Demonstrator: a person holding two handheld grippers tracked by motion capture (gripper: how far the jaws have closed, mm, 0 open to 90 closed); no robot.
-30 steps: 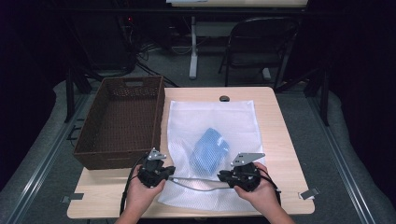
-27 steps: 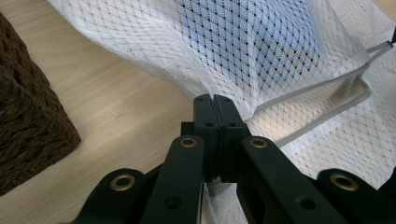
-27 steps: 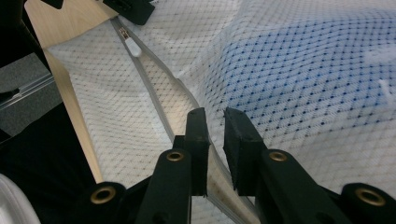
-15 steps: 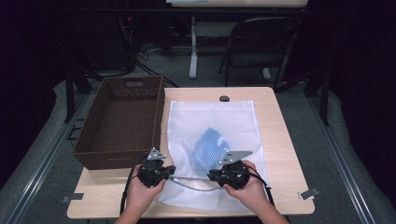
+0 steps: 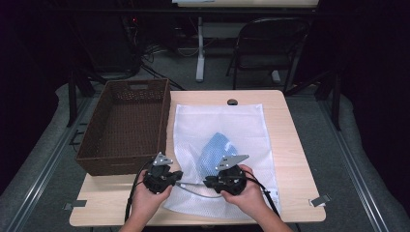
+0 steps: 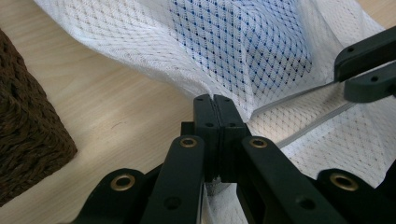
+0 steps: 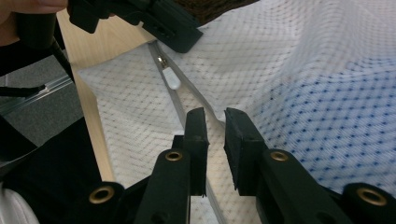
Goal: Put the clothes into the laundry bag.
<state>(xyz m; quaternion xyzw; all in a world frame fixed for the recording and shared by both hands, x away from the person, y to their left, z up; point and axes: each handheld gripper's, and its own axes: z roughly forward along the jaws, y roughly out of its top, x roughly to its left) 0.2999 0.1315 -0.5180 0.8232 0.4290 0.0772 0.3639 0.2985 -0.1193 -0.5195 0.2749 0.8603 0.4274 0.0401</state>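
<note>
The left gripper (image 6: 215,105) is clenched tight on the near-left corner of the white mesh laundry bag (image 5: 241,125), its two jaws pressed flat together with a pinch of netting caught between them. From that pinch the fabric lifts off the table (image 5: 290,145) in a shallow tent. The right gripper (image 7: 215,119) sits just beside it along the bag's near edge, jaws parted with a gap between them, straddling the zipper track (image 7: 180,109) without pressing on it. The small white zipper pull (image 7: 171,80) lies on the track between the two grippers, close to the left one.

The bag is a fine, see-through net, lying mostly flat over the middle of the light wooden table, its near edge by the person's hands (image 5: 145,200). Through the mesh shows a folded blue cloth (image 5: 215,150) with a dotted pattern, bunched near the bag's centre. A dark brown wicker basket (image 5: 92,154) stands to the left, just beside the bag.
</note>
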